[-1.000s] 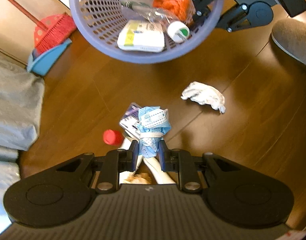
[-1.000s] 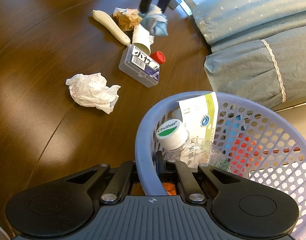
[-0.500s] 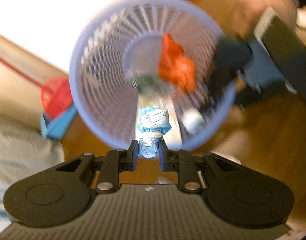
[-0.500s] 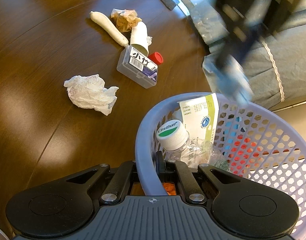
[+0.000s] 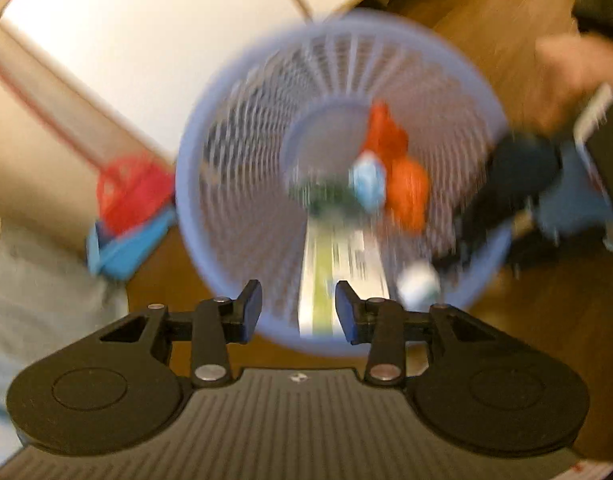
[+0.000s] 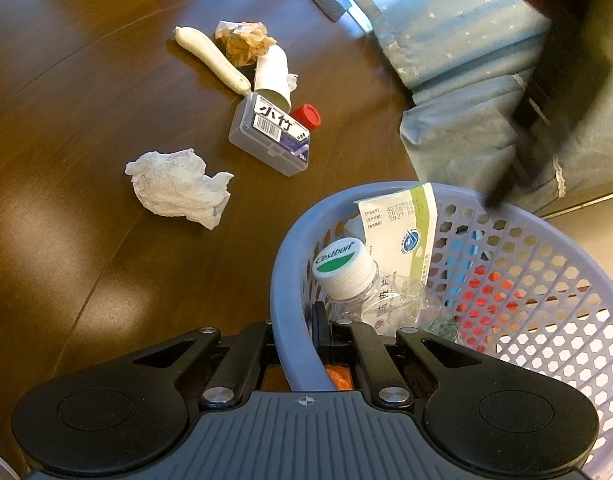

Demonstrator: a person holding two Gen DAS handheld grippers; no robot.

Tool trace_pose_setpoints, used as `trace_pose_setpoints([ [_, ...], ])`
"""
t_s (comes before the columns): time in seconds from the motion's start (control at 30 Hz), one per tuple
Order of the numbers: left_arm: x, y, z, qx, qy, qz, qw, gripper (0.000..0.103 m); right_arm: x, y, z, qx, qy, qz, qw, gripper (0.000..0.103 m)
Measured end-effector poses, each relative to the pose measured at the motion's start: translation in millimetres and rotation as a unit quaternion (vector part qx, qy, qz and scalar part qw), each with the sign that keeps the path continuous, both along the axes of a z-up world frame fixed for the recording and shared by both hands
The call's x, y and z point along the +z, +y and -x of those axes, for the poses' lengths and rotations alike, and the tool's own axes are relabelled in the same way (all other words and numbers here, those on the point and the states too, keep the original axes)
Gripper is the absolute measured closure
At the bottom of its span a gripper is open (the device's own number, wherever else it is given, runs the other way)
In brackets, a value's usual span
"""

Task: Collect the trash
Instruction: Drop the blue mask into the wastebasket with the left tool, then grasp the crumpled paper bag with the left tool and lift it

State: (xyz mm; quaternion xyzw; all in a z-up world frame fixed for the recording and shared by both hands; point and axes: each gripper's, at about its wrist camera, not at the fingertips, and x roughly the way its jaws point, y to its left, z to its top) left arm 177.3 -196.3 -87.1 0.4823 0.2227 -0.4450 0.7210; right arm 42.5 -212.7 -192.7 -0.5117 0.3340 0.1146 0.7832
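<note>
In the blurred left wrist view my left gripper stands open above the lavender basket. A light blue wad, the face mask, sits loose inside the basket beside orange trash and a white-green carton. My right gripper is shut on the basket rim. In the basket lie a clear bottle with a green-white cap and the carton. On the brown floor lie a crumpled white tissue, a clear plastic box, a red cap, a paper cup, a white tube and a brown wrapper.
A red brush in a blue dustpan leans left of the basket. Blue-grey bedding borders the floor at the right. A dark blurred shape, the other gripper, crosses the upper right of the right wrist view. A person's hand shows at upper right.
My left gripper carried the blue mask from the floor pile up over the basket, then opened; the mask has dropped into the basket. The right gripper has stayed on the rim.
</note>
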Motion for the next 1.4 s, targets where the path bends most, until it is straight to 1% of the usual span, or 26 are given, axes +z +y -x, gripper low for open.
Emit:
trace_pose_setpoints([
  [0.13,-17.6,48.3,0.3,0.066,0.032,-0.027,0.997,0.067,0.7,-0.5,-0.3,-0.001,0.0,-0.001,1.0,0.103],
  [0.23,-28.8,88.1,3.7,0.115,0.054,-0.039,0.9911,0.067,0.7,-0.8,-0.3,-0.002,0.001,0.0,1.0,0.103],
  [0.27,-29.3,101.5,2.6,0.133,0.064,-0.036,0.9884,0.067,0.9,-0.9,0.2,-0.002,0.002,0.001,1.0,0.103],
  [0.33,-34.7,128.5,0.1,0.176,0.087,-0.028,0.9801,0.067,1.0,-0.8,0.9,-0.001,0.004,0.002,1.0,0.103],
  [0.47,-47.2,167.8,-1.9,0.245,0.112,-0.021,0.9629,0.067,1.2,0.2,0.0,-0.004,0.004,0.002,1.0,0.103],
  [0.63,-66.5,190.0,-11.7,0.296,0.124,-0.013,0.9472,0.067,1.4,2.9,-4.5,-0.009,0.005,-0.001,1.0,0.103],
  [0.7,-76.8,196.0,-14.3,0.304,0.138,-0.006,0.9424,0.066,1.9,3.6,-5.5,-0.008,0.005,0.0,1.0,0.103],
  [0.73,-81.8,200.0,-16.5,0.312,0.143,-0.004,0.9392,0.064,2.2,3.7,-6.1,-0.007,0.005,0.001,1.0,0.103],
  [0.77,-86.3,202.1,-19.0,0.32,0.143,-0.005,0.9365,0.064,2.5,3.8,-6.6,-0.006,0.005,0.002,1.0,0.103],
  [0.8,-90.1,204.2,-20.6,0.323,0.143,-0.005,0.9354,0.064,2.8,3.9,-7.3,-0.005,0.005,0.003,1.0,0.103],
  [0.83,-94.0,206.3,-22.3,0.322,0.143,-0.005,0.9357,0.063,3.1,3.9,-7.9,-0.004,0.005,0.003,1.0,0.103],
  [0.87,-97.9,207.1,-22.5,0.319,0.138,-0.009,0.9378,0.062,2.7,3.9,-8.8,-0.004,0.006,0.004,1.0,0.103],
  [0.9,-102.7,204.9,-22.8,0.311,0.125,-0.017,0.9418,0.06,2.5,4.1,-9.5,-0.003,0.006,0.004,1.0,0.103],
  [1.0,-115.5,197.6,-17.2,0.253,0.085,-0.051,0.9624,0.053,2.0,4.7,-11.4,-0.003,0.007,0.004,1.0,0.103],
  [1.03,-118.9,196.3,-16.1,0.24,0.076,-0.058,0.9661,0.052,1.8,4.9,-11.9,-0.003,0.007,0.005,1.0,0.103],
  [1.1,-124.4,194.6,-16.9,0.224,0.078,-0.066,0.9692,0.05,1.7,4.8,-11.9,-0.001,0.008,0.006,1.0,0.103],
  [1.2,-132.7,190.6,-14.3,0.191,0.057,-0.086,0.9761,0.046,1.9,3.6,-11.6,0.001,0.007,0.008,1.0,0.103],
  [1.27,-137.9,189.4,-17.2,0.187,0.047,-0.092,0.9768,0.046,1.7,3.0,-11.5,0.0,0.007,0.008,1.0,0.103],
  [1.4,-144.3,189.4,-26.9,0.193,0.046,-0.094,0.9756,0.046,1.2,1.5,-11.4,0.001,0.009,0.009,1.0,0.103],
])
